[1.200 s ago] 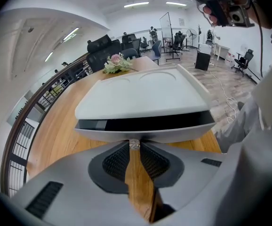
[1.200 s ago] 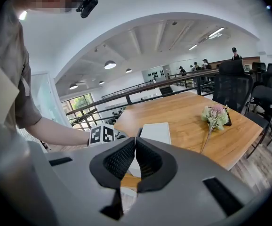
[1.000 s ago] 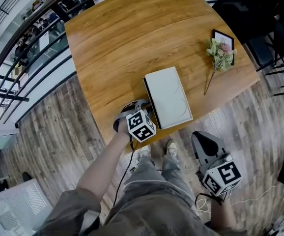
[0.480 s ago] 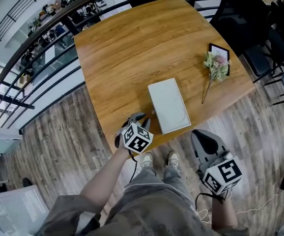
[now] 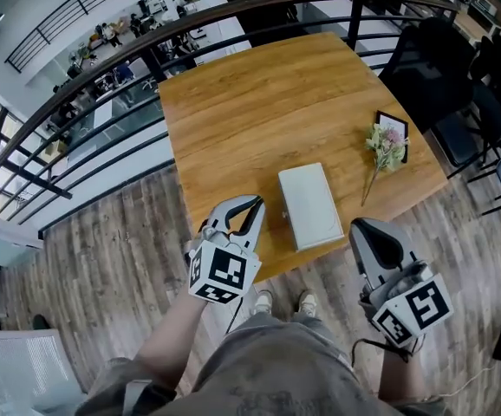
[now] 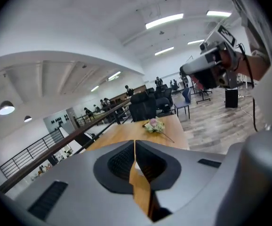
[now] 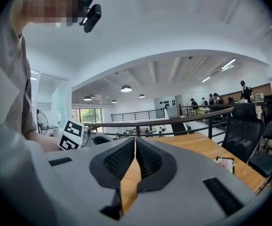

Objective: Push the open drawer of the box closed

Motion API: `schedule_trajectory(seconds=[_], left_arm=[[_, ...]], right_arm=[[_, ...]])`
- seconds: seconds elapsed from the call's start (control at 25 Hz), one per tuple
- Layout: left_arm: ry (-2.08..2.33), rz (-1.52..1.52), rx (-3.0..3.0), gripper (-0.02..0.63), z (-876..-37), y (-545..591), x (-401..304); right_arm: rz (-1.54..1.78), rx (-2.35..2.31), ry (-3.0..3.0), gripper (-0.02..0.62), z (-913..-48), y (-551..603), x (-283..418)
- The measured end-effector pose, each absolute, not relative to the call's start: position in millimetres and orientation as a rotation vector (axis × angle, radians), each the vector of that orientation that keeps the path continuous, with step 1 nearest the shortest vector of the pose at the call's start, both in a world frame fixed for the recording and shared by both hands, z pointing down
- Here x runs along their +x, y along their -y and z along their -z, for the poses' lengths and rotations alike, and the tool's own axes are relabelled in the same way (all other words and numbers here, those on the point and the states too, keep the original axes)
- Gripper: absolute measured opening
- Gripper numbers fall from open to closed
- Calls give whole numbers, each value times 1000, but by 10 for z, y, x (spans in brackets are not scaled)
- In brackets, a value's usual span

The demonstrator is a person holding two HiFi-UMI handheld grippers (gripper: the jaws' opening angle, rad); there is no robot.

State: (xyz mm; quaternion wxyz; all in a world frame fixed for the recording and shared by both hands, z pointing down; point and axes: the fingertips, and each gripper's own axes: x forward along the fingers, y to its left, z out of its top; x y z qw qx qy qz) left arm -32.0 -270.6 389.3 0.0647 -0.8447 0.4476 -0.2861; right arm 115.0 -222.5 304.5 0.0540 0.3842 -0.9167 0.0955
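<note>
The white flat box [image 5: 309,204] lies near the front edge of the wooden table [image 5: 259,111]. All its sides look flush, and no drawer sticks out. My left gripper [image 5: 256,202] hovers just left of the box, off the table's front edge, with its jaws shut on nothing. In the left gripper view the left gripper [image 6: 135,144] points across the table top. My right gripper [image 5: 363,226] hangs in front of the table, to the right of the box, shut and empty. The right gripper [image 7: 135,140] faces the table and the railing.
A dried flower sprig [image 5: 383,148] and a small framed picture [image 5: 400,135] lie at the table's right edge. A black railing [image 5: 233,11] runs behind the table. Dark chairs [image 5: 437,68] stand to the right. Wood floor lies below me.
My left gripper has drawn back from the box's left side towards me, and its jaws have closed. The dark strip along the box's left edge no longer shows. The right gripper has barely moved.
</note>
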Motion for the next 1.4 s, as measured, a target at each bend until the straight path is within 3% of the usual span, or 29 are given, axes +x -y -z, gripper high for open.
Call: schedule_trajectory(seconds=[0.24, 0.48, 0.8, 1.4], left_arm=[[-1350, 485, -2518, 21, -2856, 2485, -380], [-1380, 294, -2511, 18, -2269, 2196, -451], [-1334, 346, -2506, 18, -2327, 2035, -404], [-1246, 379, -2564, 18, -2696, 2000, -29]], right_arm=[[-149, 1206, 2910, 34, -2450, 2132, 1070], [-19, 1246, 2970, 34, -2024, 1950, 1171], [97, 1243, 2893, 34, -2040, 1873, 1285], [-74, 1240, 2821, 34, -2516, 1870, 1409]])
